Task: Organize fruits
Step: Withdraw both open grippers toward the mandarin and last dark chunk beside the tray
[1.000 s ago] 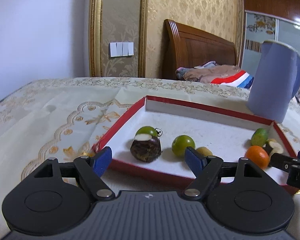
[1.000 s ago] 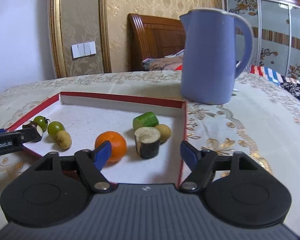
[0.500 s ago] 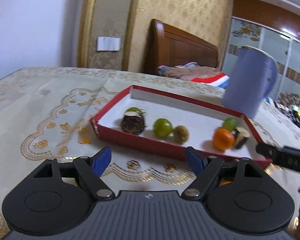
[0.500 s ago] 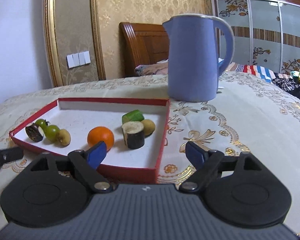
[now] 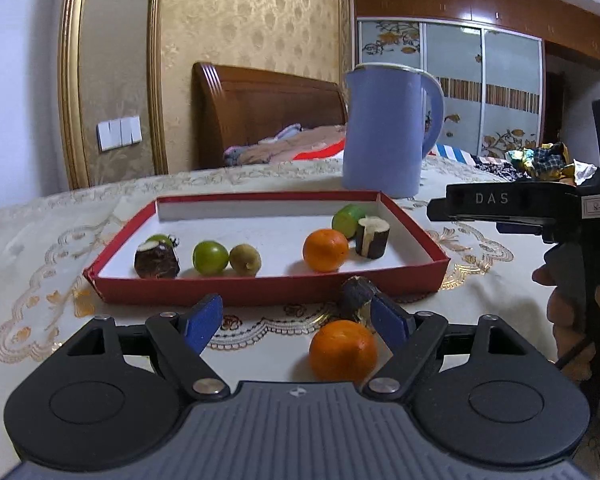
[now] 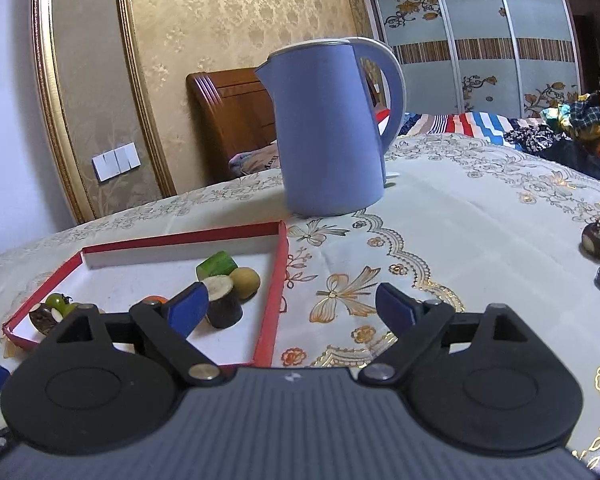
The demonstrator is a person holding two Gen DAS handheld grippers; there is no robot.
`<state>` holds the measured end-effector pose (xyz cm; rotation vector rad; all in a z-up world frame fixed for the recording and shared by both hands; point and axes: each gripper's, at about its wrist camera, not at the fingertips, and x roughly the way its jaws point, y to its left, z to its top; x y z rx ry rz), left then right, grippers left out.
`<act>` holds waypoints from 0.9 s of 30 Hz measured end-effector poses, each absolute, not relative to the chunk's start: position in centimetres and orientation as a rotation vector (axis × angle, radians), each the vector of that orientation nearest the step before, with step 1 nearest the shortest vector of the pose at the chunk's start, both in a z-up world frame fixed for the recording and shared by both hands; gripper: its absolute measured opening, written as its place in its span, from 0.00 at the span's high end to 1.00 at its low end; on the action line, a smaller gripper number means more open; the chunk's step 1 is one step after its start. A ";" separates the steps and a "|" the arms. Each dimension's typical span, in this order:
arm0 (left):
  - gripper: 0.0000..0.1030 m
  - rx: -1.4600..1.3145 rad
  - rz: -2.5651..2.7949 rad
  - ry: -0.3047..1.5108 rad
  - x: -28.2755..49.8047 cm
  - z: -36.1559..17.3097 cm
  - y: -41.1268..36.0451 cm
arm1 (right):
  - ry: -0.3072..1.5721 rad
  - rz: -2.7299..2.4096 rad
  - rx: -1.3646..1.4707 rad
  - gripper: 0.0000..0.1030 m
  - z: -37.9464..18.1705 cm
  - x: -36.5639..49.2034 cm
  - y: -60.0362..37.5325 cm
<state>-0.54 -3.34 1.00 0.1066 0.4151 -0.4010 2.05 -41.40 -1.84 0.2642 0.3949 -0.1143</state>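
The red tray (image 5: 236, 290) is lying on the tablecloth (image 5: 52, 248) with its long axis running left to right in the left wrist view, and 7 fruit pieces are being kept inside it. An orange (image 5: 343, 350) is sitting loose on the cloth between the wide-spread jaws of the left gripper (image 5: 298, 320), untouched. The right gripper (image 6: 292, 306) is being held empty, its jaws having just been opening, and "DAS" is being shown on its body.
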 end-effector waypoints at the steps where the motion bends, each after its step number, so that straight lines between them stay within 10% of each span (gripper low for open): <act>1: 0.21 0.104 -0.409 0.417 -0.7 1.0 -3.4 | 0.394 -0.117 0.264 0.12 -1.9 2.0 -41.5; 27: 0.18 0.103 -0.145 0.459 1.4 0.4 -2.1 | 0.448 0.083 0.197 0.06 -2.4 1.0 -39.3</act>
